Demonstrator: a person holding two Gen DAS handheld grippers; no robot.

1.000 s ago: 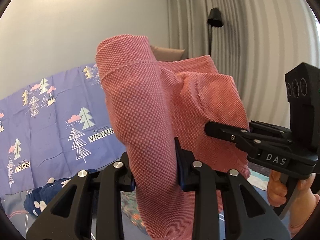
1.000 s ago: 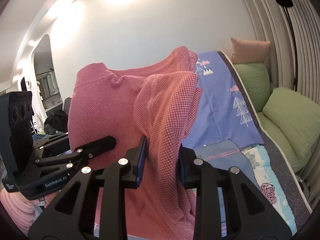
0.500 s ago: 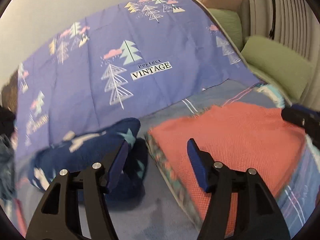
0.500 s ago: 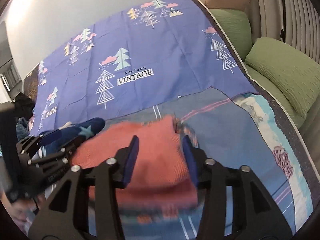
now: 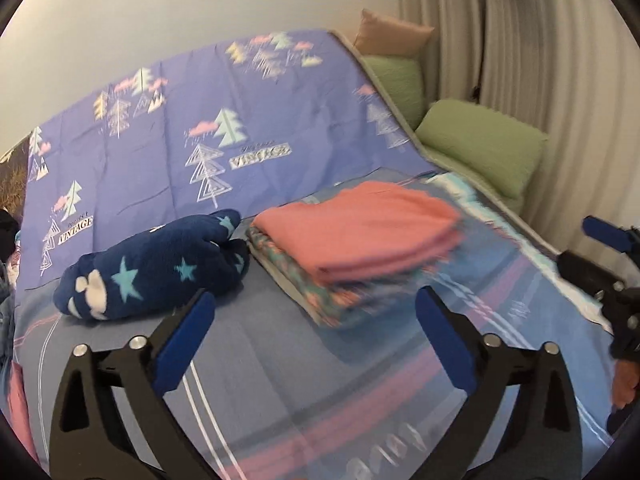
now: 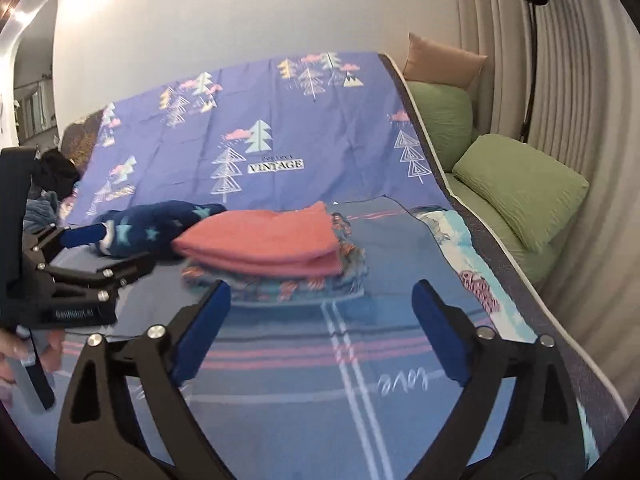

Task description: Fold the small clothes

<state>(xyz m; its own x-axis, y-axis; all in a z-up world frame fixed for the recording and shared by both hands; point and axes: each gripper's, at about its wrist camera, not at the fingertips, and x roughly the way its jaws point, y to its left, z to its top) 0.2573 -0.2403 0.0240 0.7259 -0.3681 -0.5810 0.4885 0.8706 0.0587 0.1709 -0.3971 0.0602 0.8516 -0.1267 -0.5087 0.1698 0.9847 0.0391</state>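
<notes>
A folded pink knit garment (image 5: pixel 360 228) (image 6: pixel 264 244) lies on top of a folded patterned teal garment (image 5: pixel 304 280) (image 6: pixel 296 284) on the bed. My left gripper (image 5: pixel 314 324) hovers in front of this stack, its jaws opening wide with nothing between them. My right gripper (image 6: pixel 320 320) is likewise in front of the stack, its jaws opening wide and empty. Each gripper shows at the edge of the other's view, held by a hand. A dark blue garment with stars (image 5: pixel 156 264) (image 6: pixel 152 232) lies bunched to the left of the stack.
A purple sheet with tree prints (image 5: pixel 192 120) (image 6: pixel 280 128) covers the far bed. Green pillows (image 5: pixel 484 144) (image 6: pixel 524 184) and a tan cushion (image 6: pixel 440 64) line the right side by the curtain. More clothes lie at the far left (image 6: pixel 48 196).
Both grippers let go of the pink garment, which went from hanging raised to lying folded on the stack. Both grippers opened wide and drew back from it.
</notes>
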